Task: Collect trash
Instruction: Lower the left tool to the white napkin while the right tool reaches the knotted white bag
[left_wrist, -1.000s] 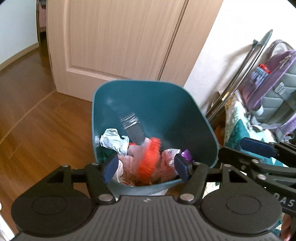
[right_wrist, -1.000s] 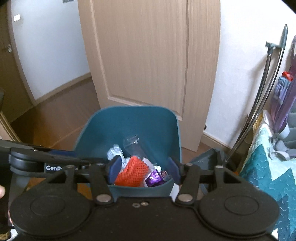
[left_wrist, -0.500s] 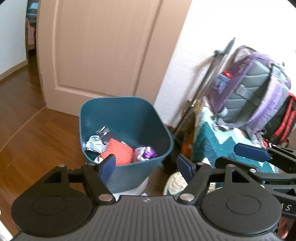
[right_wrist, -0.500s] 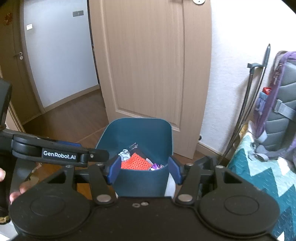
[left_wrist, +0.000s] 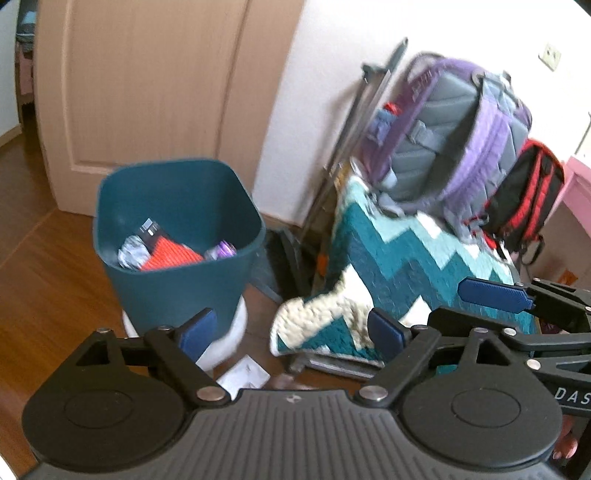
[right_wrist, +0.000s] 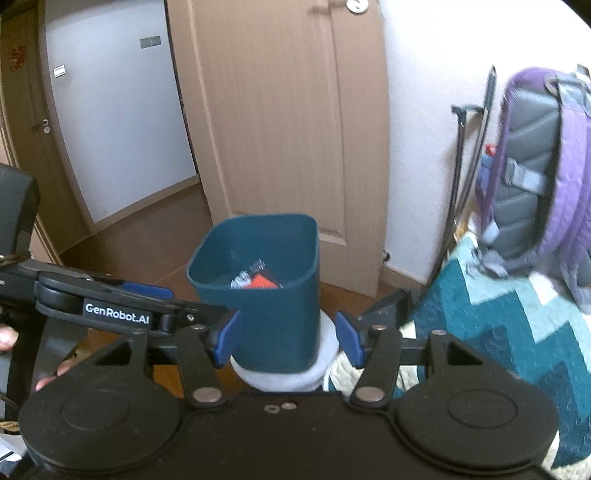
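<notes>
A teal trash bin (left_wrist: 173, 288) stands on the wood floor by a door; it also shows in the right wrist view (right_wrist: 273, 314). Inside lie an orange mesh piece (left_wrist: 168, 254), crumpled foil (left_wrist: 131, 251), a black packet (left_wrist: 149, 229) and a purple wrapper (left_wrist: 223, 251). My left gripper (left_wrist: 291, 332) is open and empty, back from the bin and to its right. My right gripper (right_wrist: 288, 338) is open and empty, with the bin's lower part seen between its fingers. A white paper scrap (left_wrist: 243, 376) lies on the floor below the bin.
A teal zigzag blanket (left_wrist: 406, 266) covers furniture at right, with a purple-grey backpack (left_wrist: 454, 147) and a red-black backpack (left_wrist: 524, 199) on it. Metal poles (left_wrist: 347, 147) lean on the wall. A beige door (right_wrist: 280, 122) stands behind the bin.
Both grippers have pulled back and up from over the bin. The left view has swung right toward the blanket and backpacks. The trash rests in the bin.
</notes>
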